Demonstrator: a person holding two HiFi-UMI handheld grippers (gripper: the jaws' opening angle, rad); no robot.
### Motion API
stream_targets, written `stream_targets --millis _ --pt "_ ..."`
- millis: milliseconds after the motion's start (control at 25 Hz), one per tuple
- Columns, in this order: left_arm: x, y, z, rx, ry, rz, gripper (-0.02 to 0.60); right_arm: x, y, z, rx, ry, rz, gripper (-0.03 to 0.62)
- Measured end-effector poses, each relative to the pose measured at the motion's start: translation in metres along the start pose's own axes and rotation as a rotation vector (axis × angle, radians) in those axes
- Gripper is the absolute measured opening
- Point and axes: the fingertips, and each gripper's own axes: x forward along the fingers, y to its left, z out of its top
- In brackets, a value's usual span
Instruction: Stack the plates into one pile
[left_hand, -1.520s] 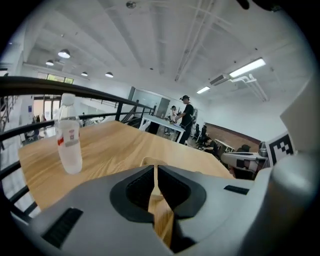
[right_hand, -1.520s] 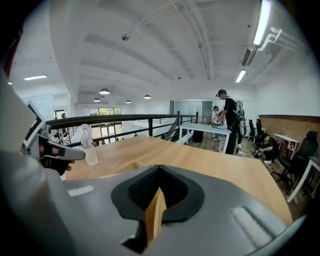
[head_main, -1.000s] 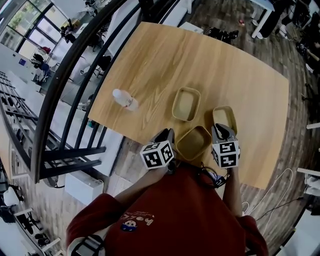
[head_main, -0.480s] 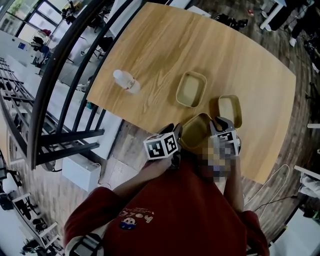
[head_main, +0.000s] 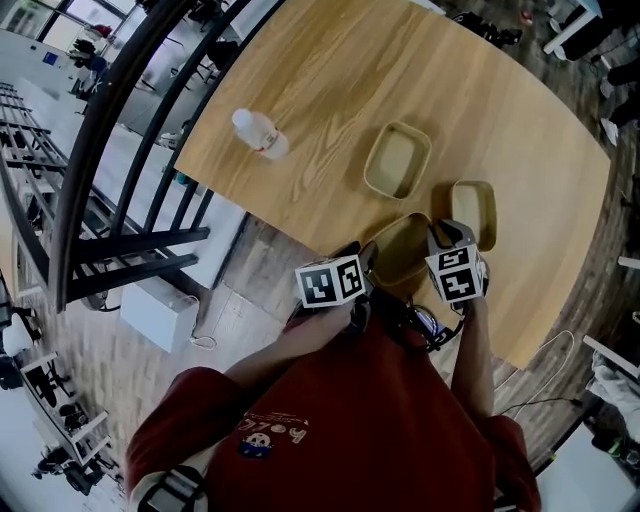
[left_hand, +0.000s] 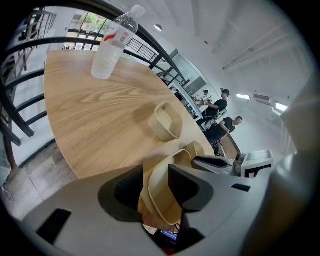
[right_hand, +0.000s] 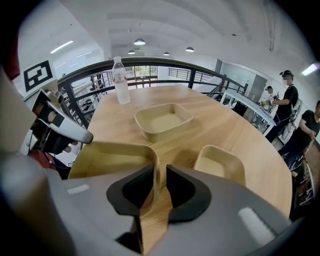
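table (head_main: 330, 80): pale wood with a clear grain and a curved edge.
plates: three shallow beige dishes, each rectangular with rounded corners and a low upright wall, matt and smooth.
near plate (head_main: 400, 252): at the near edge of the table, between the two grippers. Whether it lies quite flat cannot be told.
far plate (head_main: 398, 160): flat on the wood beyond the near plate, apart from it.
right plate (head_main: 473, 212): flat on the wood just right of the near plate, beyond the right gripper.
left gripper (left_hand: 156, 174): grey shell with black pads. Its jaws stand wide apart and have just been opening. The left wall of the near plate stands between the pads, unpressed.
right gripper (right_hand: 160, 179): same build. Its jaws are partly apart and have just been opening. The right wall of the near plate stands between the pads, with a gap on one side, so it is not clamped.
bottle (head_main: 258, 134): clear ribbed plastic with a white cap and a red label, far left, well apart from the plates.
red top (head_main: 330, 420): soft cloth on the person, nearest the viewer.
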Motion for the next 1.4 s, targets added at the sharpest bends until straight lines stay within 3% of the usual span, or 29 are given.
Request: stream_targets --millis 720,880,1400 --pt "0.02 0.021 -0.028 -0.106 0.065 0.067 0.138 0.02 0.012 -0.001 -0.085 0.051 0.042 0.08" --pt "0.02 0.025 -0.026 -0.098 0.061 0.091 0.084 0.02 0.009 -0.002 -0.073 0.044 0.039 0.043" --pt "0.011 0.016 -0.013 -0.057 0.025 0.083 0.08 0.008 0.005 0.015 -0.055 -0.022 0.02 0.038"
